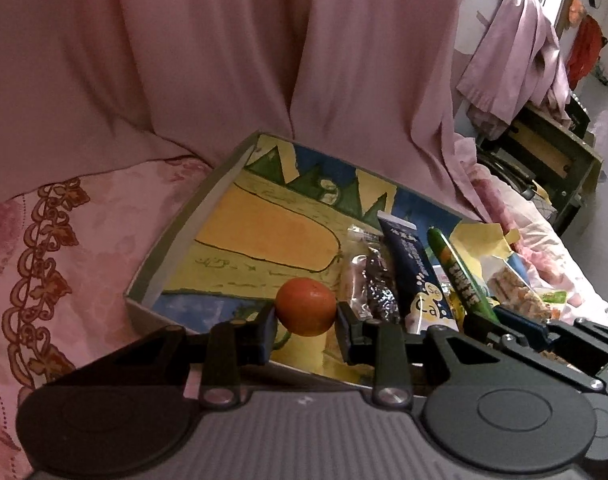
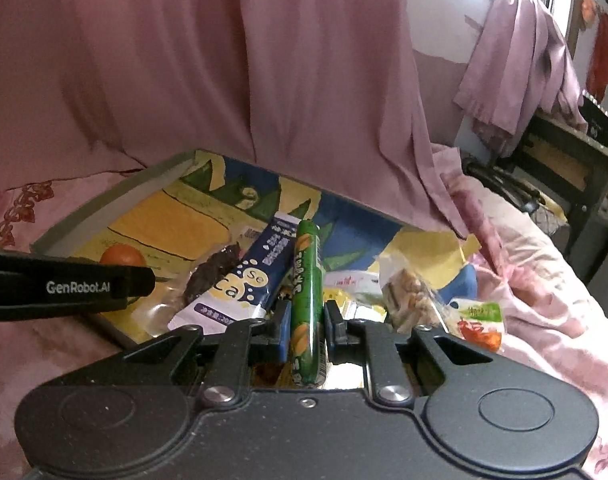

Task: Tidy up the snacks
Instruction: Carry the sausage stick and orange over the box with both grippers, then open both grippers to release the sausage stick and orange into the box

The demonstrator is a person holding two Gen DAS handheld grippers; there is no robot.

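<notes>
Both grippers loaded: left gripper [image 1: 306,322] clamped on small round orange fruit [image 1: 306,306]; right gripper [image 2: 307,330] nipped tight on slim green foil-wrapped snack stick [image 2: 307,300]. Both hang over near edge of shallow grey cardboard box with painted yellow-blue lining [image 1: 166,256]. Navy-and-white snack sachet [image 1: 414,276] and clear-wrapped dark sweet [image 1: 378,284] already inside.

Risks, as judged: fruit, round, could roll off pads or across the lining once dropped. Stick, held near its lower end, may pivot and knock neighbours. Grippers sit close; could collide.

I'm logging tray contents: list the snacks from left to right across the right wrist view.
orange → clear packet with dark snack → navy pouch → green stick, held in the right gripper → nut bar packet → green-and-red packet
</notes>
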